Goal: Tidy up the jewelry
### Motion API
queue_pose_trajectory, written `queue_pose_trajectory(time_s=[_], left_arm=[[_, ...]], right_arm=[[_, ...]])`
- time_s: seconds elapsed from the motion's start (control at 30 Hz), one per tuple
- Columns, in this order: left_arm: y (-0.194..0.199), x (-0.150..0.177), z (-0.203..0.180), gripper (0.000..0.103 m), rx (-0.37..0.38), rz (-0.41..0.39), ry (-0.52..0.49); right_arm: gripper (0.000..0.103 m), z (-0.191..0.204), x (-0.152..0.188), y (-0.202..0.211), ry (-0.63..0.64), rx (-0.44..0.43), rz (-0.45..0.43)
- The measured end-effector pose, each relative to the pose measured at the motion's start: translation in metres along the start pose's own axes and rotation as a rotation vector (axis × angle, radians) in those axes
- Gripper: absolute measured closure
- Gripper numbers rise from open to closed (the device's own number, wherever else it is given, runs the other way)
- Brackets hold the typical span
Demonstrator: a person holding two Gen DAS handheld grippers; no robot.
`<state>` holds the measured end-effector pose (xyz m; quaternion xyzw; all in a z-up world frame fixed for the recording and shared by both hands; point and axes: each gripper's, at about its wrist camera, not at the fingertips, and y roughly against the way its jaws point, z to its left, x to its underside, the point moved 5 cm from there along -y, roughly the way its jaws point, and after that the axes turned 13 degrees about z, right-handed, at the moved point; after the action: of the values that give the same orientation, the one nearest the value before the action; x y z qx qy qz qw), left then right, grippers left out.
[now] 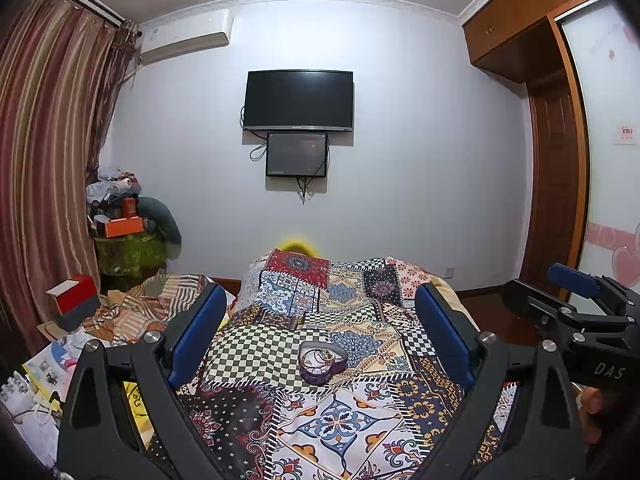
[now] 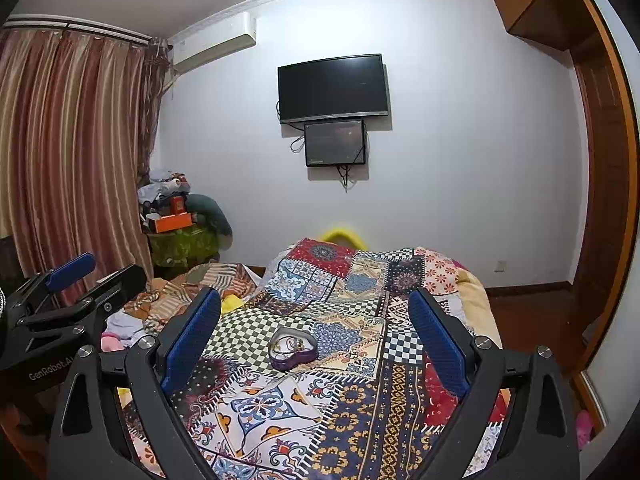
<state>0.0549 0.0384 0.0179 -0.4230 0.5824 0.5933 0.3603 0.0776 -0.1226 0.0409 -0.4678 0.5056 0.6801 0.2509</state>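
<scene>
Jewelry (image 1: 320,357) lies inside a small purple heart-shaped box (image 1: 322,361), which stands with no lid on the patchwork quilt (image 1: 332,420) that covers the bed. All places below are told from this box.

Far to the left of the box hangs a striped red and gold curtain (image 1: 44,152). Nearer to the box, but left and behind it, a pile of clothes and boxes (image 1: 120,216) stands in the corner, with an orange box among them. Lower on the same side a red and white box (image 1: 74,292) sits near crumpled striped cloth (image 1: 160,300).

The left gripper (image 1: 320,326) is held above the quilt, close in front of the box. Its blue fingers (image 1: 198,332) are spread wide, one to the left of the box and one to the right, and they hold nothing. The box is between them in the view but does not touch them.

High behind the box a black television (image 1: 299,99) is fixed on the white wall, and a smaller dark screen (image 1: 297,155) hangs just under it.

The right gripper (image 2: 316,334) is beside the left one, also in front of the box. Its blue fingers (image 2: 194,338) also stand wide apart and are empty, with the box between them.

Far to the right of the box stands a brown wooden wardrobe (image 1: 548,128).
</scene>
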Motion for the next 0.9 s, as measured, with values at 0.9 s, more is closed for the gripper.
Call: queue_pose_trajectory(time_s=[0.9], left_arm=[[-0.011, 0.002, 0.001, 0.008, 0.020, 0.032, 0.012]], right_arm=[[0.010, -0.003, -0.002, 0.000, -0.010, -0.019, 0.028]])
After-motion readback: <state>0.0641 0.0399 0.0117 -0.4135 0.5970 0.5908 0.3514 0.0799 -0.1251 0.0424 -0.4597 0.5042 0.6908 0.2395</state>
